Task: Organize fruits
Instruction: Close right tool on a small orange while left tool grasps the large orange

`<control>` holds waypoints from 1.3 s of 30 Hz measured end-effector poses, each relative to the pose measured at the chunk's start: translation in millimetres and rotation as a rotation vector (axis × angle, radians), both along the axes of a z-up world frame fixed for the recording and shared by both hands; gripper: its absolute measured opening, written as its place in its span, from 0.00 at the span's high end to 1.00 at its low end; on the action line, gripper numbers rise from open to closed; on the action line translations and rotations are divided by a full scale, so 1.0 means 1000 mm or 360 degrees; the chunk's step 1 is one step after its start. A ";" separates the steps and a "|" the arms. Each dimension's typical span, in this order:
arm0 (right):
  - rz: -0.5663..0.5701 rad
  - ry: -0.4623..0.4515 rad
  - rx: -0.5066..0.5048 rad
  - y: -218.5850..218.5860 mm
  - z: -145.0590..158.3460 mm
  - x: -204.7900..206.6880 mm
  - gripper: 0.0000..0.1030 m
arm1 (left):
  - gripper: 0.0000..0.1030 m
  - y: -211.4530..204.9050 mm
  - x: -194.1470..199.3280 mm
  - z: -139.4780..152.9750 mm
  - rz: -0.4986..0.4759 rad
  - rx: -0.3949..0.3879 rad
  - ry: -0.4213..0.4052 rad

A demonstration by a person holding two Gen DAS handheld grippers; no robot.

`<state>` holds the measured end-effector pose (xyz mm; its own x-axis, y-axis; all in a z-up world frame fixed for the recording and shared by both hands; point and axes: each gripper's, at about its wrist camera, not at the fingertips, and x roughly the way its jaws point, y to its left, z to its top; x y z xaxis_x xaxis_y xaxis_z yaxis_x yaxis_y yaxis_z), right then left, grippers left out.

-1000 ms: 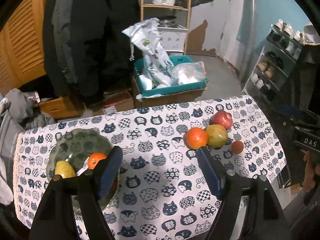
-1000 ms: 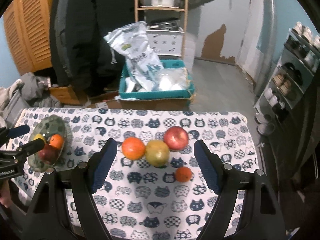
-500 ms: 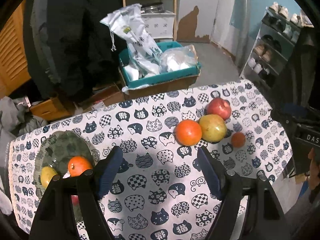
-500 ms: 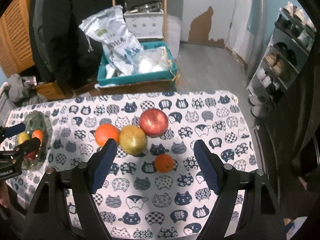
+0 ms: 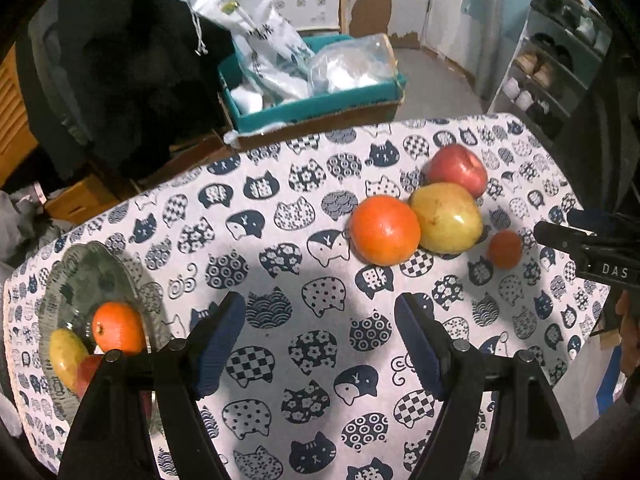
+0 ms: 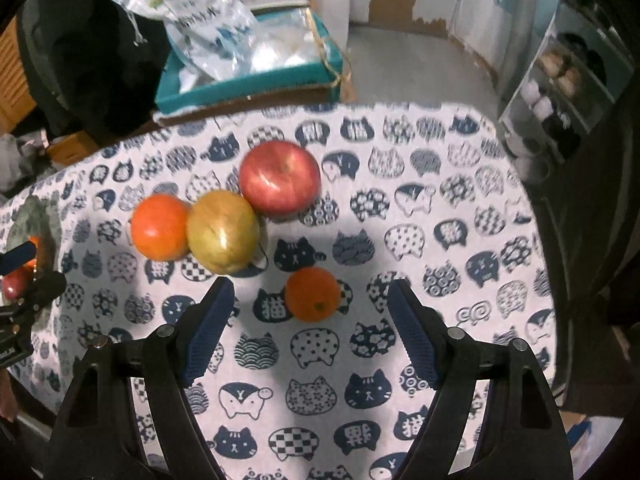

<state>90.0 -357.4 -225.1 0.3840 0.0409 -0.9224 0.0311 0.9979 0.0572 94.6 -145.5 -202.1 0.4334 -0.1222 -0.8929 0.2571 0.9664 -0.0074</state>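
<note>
Right gripper (image 6: 310,306) first: jaws spread wide, nothing pinched, and the small orange (image 6: 313,294) sits right in the gap between the blue pads, just past the fingertips and apart from both. Beyond the left-hand pad, the yellow-green apple (image 6: 222,231) is close to that fingertip, pressed up against the large orange (image 6: 160,227) on its outer side and the red apple (image 6: 280,176) farther ahead. All four rest on the cat-print tablecloth (image 6: 440,200). Way off past the left-hand pad, at the cloth's edge, there's the glass plate (image 6: 34,216), partly hidden behind the other gripper's black fingers.

Over to the left gripper (image 5: 320,320): jaws also spread, empty, only bare cloth between the pads. Just outside its left-hand pad sits the glass plate, holding an orange (image 5: 118,327), a yellow fruit (image 5: 68,354) and something red (image 5: 89,372) half hidden by the finger. Ahead and beyond the right-hand pad, the loose cluster is well apart from the fingertips. Past the table's far edge, a teal box (image 5: 316,104) with plastic bags (image 5: 352,66) stands on the floor.
</note>
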 end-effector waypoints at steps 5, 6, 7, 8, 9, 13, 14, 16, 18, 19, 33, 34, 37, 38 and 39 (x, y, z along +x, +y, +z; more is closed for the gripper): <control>-0.0016 0.0080 0.0026 -0.004 -0.025 0.007 0.22 | 0.24 -0.004 0.006 -0.016 -0.0006 0.0014 0.0045; -0.0017 0.0096 0.0034 -0.004 -0.031 0.009 0.23 | 0.24 -0.004 0.007 -0.019 -0.0003 0.0012 0.0057; -0.0018 0.0111 0.0041 -0.005 -0.036 0.010 0.23 | 0.24 -0.005 0.008 -0.022 -0.0001 0.0011 0.0063; -0.0018 0.0130 0.0045 -0.005 -0.041 0.011 0.23 | 0.24 -0.005 0.010 -0.025 0.0002 0.0008 0.0072; -0.0018 0.0144 0.0043 -0.005 -0.045 0.012 0.23 | 0.24 -0.005 0.011 -0.027 0.0002 0.0007 0.0079; -0.0017 0.0187 0.0044 -0.004 -0.061 0.017 0.23 | 0.24 -0.006 0.016 -0.038 0.0004 0.0015 0.0100; -0.0012 0.0193 0.0045 -0.002 -0.064 0.018 0.23 | 0.24 -0.007 0.017 -0.040 0.0004 0.0019 0.0104; 0.0000 0.0208 0.0041 0.000 -0.069 0.019 0.30 | 0.24 -0.007 0.020 -0.044 0.0003 0.0021 0.0111; 0.0000 0.0233 0.0044 0.002 -0.074 0.019 0.36 | 0.24 -0.007 0.023 -0.046 0.0006 0.0008 0.0119; -0.0001 0.0244 0.0044 0.002 -0.076 0.019 0.42 | 0.24 -0.007 0.025 -0.046 0.0005 -0.0002 0.0121; -0.0018 0.0156 0.0019 -0.003 -0.065 0.027 0.58 | 0.24 -0.037 0.046 -0.052 -0.0121 -0.0092 0.0140; -0.0022 0.0149 0.0016 -0.003 -0.064 0.028 0.58 | 0.24 -0.040 0.048 -0.054 -0.0133 -0.0089 0.0144; -0.0030 0.0133 0.0016 -0.008 -0.059 0.031 0.58 | 0.24 -0.046 0.051 -0.059 -0.0148 -0.0074 0.0153; -0.0031 0.0125 0.0021 -0.008 -0.058 0.031 0.58 | 0.24 -0.047 0.053 -0.061 -0.0148 -0.0073 0.0160; -0.0032 0.0118 0.0023 -0.008 -0.058 0.030 0.58 | 0.24 -0.048 0.054 -0.063 -0.0146 -0.0075 0.0165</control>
<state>120.2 -365.0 -283.2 0.3154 0.0470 -0.9478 0.0560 0.9961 0.0681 148.1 -193.6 -264.6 0.3242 -0.2002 -0.9245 0.3401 0.9367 -0.0836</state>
